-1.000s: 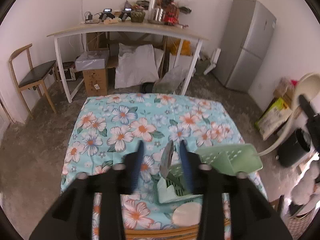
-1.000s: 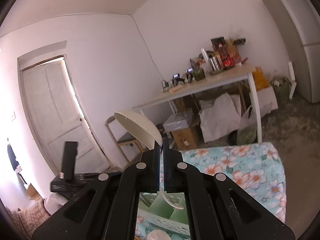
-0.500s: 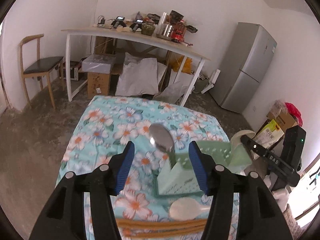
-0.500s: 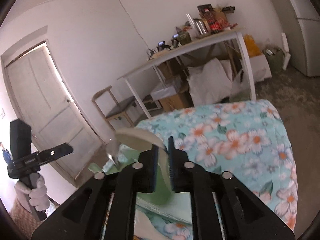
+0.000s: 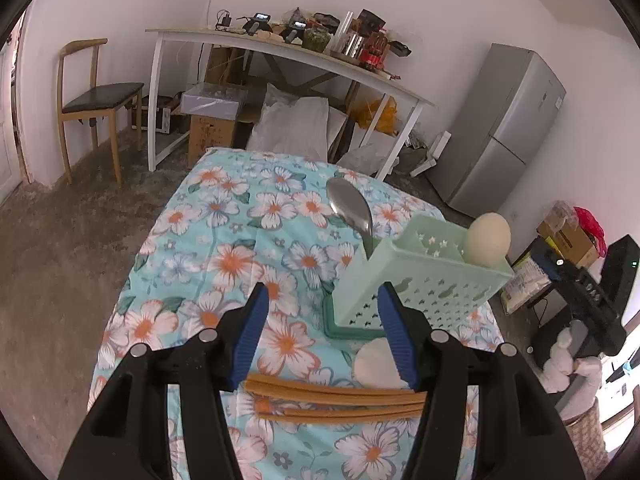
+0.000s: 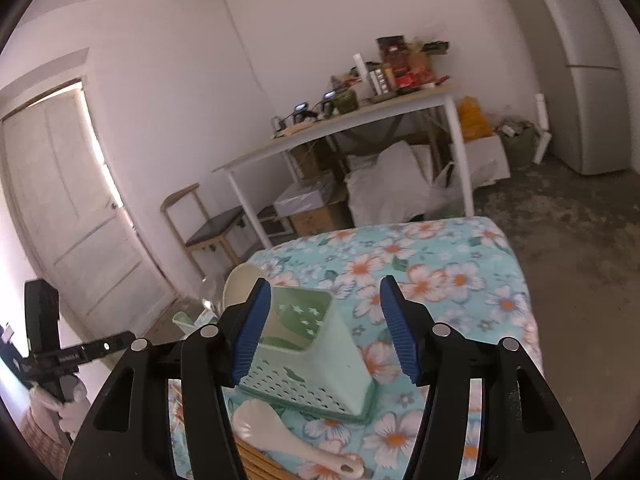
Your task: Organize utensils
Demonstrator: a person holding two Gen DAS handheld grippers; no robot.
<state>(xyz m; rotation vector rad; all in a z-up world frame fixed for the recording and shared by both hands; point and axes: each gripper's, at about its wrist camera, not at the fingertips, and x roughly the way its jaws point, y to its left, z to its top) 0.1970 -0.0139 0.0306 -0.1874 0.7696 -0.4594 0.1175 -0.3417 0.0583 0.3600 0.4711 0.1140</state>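
A pale green perforated utensil holder (image 5: 416,276) stands on the floral tablecloth (image 5: 240,248). A metal spoon (image 5: 352,208) and a cream ladle (image 5: 488,240) stand in it. It also shows in the right wrist view (image 6: 316,360), with the ladle's bowl (image 6: 240,288) at its far side. A white ceramic spoon (image 6: 288,440) and several wooden chopsticks (image 5: 332,398) lie on the cloth in front of the holder. My left gripper (image 5: 320,336) is open and empty, above the chopsticks. My right gripper (image 6: 320,328) is open and empty, just above the holder.
A white table (image 5: 280,52) with clutter stands at the back wall, boxes and bags under it. A wooden chair (image 5: 96,96) is at the left and a grey fridge (image 5: 504,136) at the right. The other gripper shows at the right edge (image 5: 592,292).
My right gripper has lowered the cream ladle into the holder, let it go and opened. My left gripper has pulled back from the metal spoon, which now stands in the holder.
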